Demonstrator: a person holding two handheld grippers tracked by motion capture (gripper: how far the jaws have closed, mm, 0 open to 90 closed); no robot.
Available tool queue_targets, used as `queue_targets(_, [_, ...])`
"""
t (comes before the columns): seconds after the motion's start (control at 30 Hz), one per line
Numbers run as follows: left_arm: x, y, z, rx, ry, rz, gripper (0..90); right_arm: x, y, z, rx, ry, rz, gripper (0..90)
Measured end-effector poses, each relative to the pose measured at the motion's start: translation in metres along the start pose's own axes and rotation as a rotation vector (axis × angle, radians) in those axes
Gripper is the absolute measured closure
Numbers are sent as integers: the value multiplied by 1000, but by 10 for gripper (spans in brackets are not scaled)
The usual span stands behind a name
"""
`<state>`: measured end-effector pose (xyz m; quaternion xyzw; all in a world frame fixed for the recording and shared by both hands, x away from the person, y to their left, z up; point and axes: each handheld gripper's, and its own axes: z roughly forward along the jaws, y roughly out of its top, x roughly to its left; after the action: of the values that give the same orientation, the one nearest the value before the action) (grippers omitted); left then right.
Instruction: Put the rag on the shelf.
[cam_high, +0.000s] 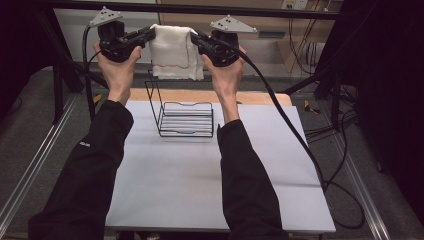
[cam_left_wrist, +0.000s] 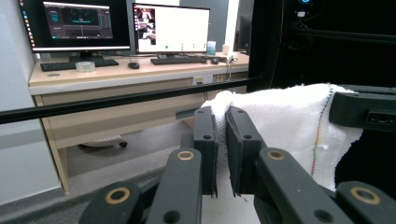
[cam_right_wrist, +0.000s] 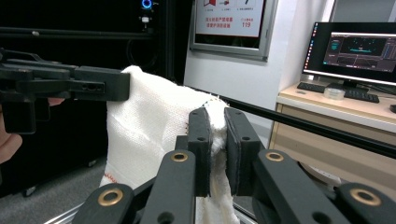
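Left gripper (cam_high: 148, 34): held raised above the far edge of the table (cam_high: 210, 175), jaws clamped on the left upper corner of a white towel (cam_high: 172, 52); in the left gripper view (cam_left_wrist: 222, 140) the cloth edge is seen pinched between the two pads.

Right gripper (cam_high: 195, 39): held level with the left one, jaws clamped on the opposite upper corner; in the right gripper view (cam_right_wrist: 217, 140) a bunched fold of towel (cam_right_wrist: 154, 126) is pressed between the pads.

White towel: stretched between both grippers, its body hung below them; a coloured stitched line is noted near one edge (cam_left_wrist: 322, 126).

Black wire rack (cam_high: 186, 117): stood on the table below the grippers, apart from the towel.
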<state>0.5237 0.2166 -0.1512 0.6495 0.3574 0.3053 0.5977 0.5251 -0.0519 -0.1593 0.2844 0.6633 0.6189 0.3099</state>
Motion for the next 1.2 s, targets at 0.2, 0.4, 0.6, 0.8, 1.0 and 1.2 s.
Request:
queue_targets(0.2, [4,-9,2,15,-3,4,829,-1,-5,6,20,-4,-4,821])
queue_targets(0.4, [6,-20,2,25,-16,5,828,0,-12,7,44,-3,-8,821])
queue_targets(0.6, [5,-32,3,52,-15,14,828,2,-25,6,65,-3,-7,821])
queue_targets(0.8, [2,-45,-1,60,-30,13,829,4,-36,3,85,3,-3,821])
queue_targets(1.0, [-1,-53,-2,73,-40,20,828,5,-46,-1,101,-1,4,821])
queue_targets(1.2, [-4,-58,-3,76,-53,24,828,4,-51,-4,105,3,7,821])
